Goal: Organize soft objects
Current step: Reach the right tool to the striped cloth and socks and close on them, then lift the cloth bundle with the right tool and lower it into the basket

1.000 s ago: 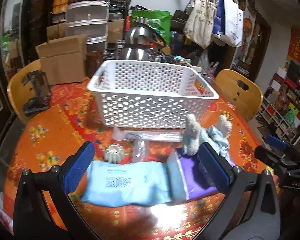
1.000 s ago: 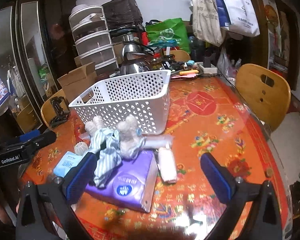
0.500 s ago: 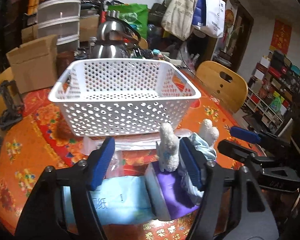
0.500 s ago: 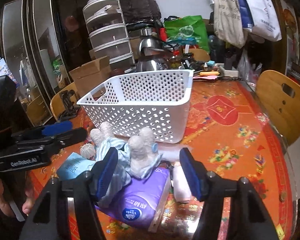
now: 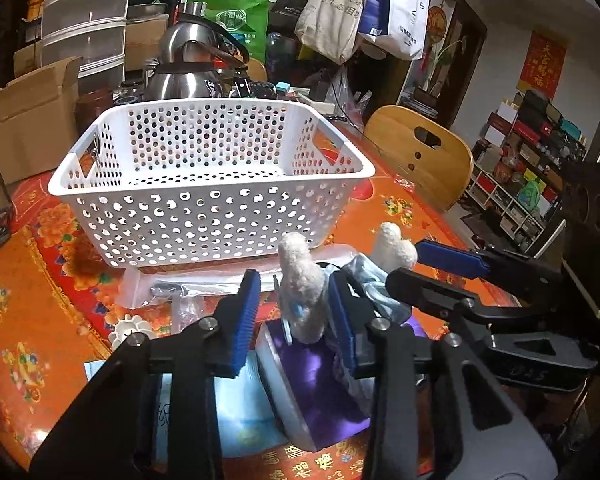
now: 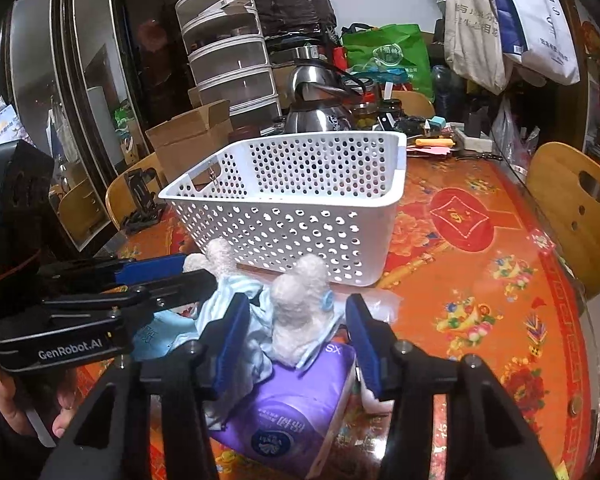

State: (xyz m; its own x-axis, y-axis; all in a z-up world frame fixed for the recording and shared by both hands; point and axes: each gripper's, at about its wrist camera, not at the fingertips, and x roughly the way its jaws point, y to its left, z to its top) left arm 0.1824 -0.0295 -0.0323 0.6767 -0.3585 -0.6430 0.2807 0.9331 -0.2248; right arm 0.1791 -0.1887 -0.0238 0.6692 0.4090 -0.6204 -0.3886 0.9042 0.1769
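white basket (image 6: 300,208) mid-tabletop, empty. purple tissue pack (image 6: 292,412) marked "sx" near front edge, plush toy (image 6: 296,320) on it. left gripper (image 5: 296,316) "genrobot.ai" and right gripper (image 6: 296,340) closing around plush legs, not yet pressing.

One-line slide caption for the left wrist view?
Left tongs closing around a plush toy's white leg atop a purple tissue pack, white basket behind.
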